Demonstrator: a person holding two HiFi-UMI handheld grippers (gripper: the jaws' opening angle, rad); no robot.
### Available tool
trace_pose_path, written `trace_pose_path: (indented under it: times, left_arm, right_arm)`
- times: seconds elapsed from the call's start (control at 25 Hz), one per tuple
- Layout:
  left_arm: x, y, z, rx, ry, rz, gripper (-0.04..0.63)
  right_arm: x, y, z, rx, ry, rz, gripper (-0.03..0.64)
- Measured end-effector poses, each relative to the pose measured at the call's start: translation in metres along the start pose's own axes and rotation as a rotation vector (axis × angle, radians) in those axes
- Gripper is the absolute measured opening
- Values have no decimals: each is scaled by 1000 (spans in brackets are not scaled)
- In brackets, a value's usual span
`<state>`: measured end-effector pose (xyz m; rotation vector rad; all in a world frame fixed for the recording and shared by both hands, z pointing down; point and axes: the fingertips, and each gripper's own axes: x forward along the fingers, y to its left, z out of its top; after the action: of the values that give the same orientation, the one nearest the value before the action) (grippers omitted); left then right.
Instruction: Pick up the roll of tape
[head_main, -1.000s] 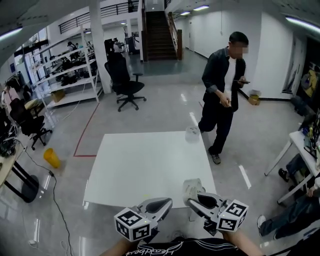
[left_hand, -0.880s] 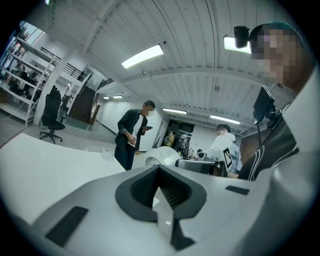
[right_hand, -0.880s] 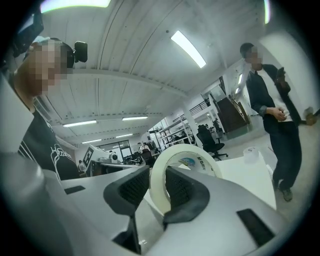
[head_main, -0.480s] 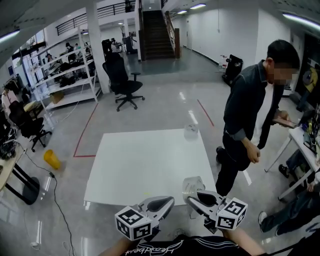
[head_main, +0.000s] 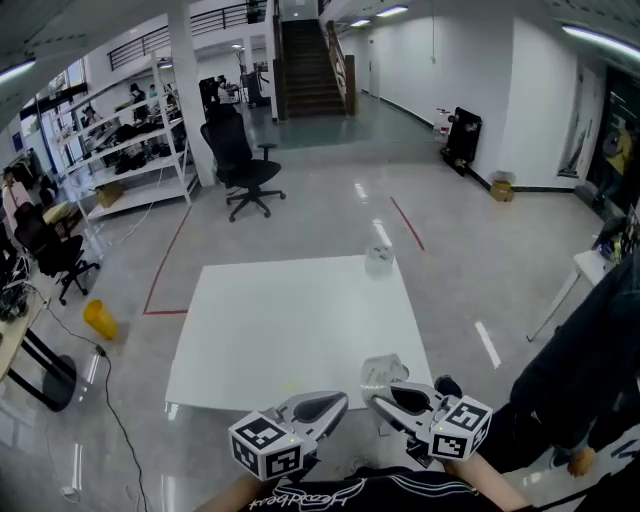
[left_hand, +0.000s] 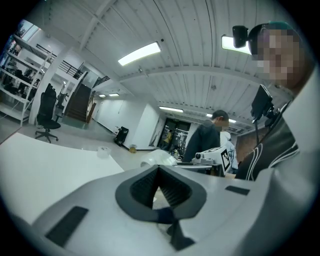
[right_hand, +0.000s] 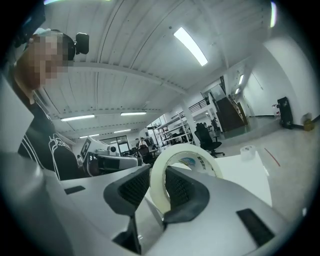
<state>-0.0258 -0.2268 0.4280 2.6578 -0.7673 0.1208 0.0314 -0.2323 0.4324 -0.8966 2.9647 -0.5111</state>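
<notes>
An off-white roll of tape (right_hand: 187, 152) stands upright between the pads of my right gripper (right_hand: 159, 172), which is shut on its band. In the head view this roll (head_main: 382, 372) sits at the tip of my right gripper (head_main: 381, 393), just above the near right edge of the white table (head_main: 290, 320). My left gripper (head_main: 337, 403) hovers beside it at the near edge, jaws together and nothing between them. In the left gripper view the left gripper (left_hand: 159, 171) shows its dark pads meeting. A second, clear roll (head_main: 379, 259) rests at the table's far right edge.
A person in dark clothes (head_main: 590, 370) stands close to the table's near right corner. Beyond the table are a black office chair (head_main: 240, 160), white shelving (head_main: 120, 140) at the left and a yellow bin (head_main: 100, 317) on the floor.
The person walked from beyond the table's far right corner down to its near right side. Both grippers and the held roll stayed in place.
</notes>
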Motion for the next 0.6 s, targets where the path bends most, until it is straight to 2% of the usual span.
trace_pose_path:
  times: [0.6]
  left_arm:
    - [3,-4,-12,-9,9,-19,3]
  right_arm:
    - [-6,4,-10,-7,8,-14,101]
